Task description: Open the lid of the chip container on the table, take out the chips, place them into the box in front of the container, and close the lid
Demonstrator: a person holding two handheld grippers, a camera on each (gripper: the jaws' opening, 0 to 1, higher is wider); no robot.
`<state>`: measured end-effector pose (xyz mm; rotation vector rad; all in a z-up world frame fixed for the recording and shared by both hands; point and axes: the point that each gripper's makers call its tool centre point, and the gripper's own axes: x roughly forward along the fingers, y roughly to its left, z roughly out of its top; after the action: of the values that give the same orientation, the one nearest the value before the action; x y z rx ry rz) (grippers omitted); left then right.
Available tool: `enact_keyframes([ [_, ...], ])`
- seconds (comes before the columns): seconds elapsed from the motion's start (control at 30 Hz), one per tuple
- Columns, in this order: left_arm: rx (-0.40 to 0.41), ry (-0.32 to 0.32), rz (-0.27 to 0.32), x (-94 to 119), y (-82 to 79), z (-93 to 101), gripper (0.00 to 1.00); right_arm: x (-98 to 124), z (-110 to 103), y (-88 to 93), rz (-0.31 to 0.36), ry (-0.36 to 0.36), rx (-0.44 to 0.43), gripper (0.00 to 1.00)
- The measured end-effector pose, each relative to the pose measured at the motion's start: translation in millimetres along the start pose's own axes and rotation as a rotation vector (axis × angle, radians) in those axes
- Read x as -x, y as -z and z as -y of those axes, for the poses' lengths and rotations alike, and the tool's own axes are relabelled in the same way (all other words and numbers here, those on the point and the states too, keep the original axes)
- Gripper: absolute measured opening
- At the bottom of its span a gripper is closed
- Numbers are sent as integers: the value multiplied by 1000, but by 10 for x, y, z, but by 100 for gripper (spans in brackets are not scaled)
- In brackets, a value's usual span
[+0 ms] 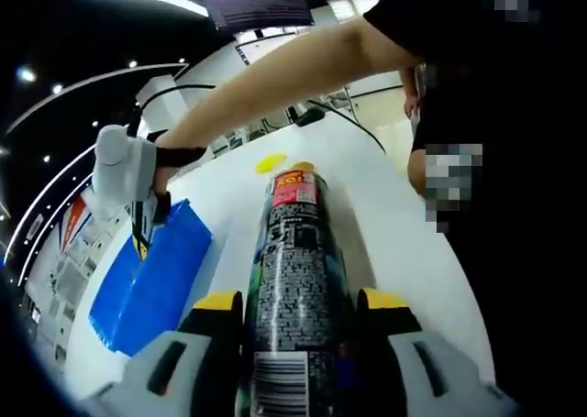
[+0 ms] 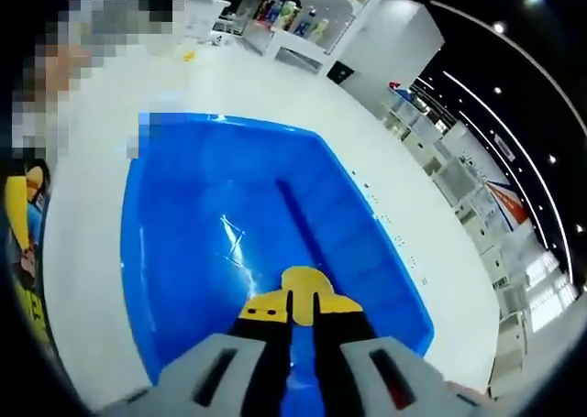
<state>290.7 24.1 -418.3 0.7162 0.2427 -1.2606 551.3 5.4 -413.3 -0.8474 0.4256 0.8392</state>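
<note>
Over the box (image 2: 275, 252) | your right gripper (image 2: 301, 300) jaws together, empty | left gripper (image 1: 298, 302) clamps can (image 1: 295, 270) | no chips boxed yet.

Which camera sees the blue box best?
The right gripper view: the blue box sits right under the right gripper, so you look straight down into its shiny inside and see all its rims. The left gripper view catches the box from the side, beside the chip can that the left gripper holds.
</note>
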Motion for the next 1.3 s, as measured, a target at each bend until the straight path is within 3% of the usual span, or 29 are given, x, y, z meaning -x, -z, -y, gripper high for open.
enact_keyframes([
  [0.37,-7,-8,-7,-9,12,-5,51,276,54,-99,58,40,-40,11],
  [0.6,-13,-12,-16,-19,16,-6,52,835,317,-303,176,86,-112,13],
  [0.8,-18,-13,-29,-31,20,-5,52,1412,458,-303,259,116,-239,14],
  [0.93,-22,-14,-31,-35,18,-1,52,1737,458,-180,295,109,-321,14],
  [1.1,-31,-15,-40,-41,19,6,52,2097,406,145,305,120,-413,14],
  [1.23,-36,-17,-42,-42,18,11,52,2244,292,421,283,117,-519,14],
  [1.3,-38,-17,-43,-43,19,12,52,2306,187,510,303,92,-596,14],
])
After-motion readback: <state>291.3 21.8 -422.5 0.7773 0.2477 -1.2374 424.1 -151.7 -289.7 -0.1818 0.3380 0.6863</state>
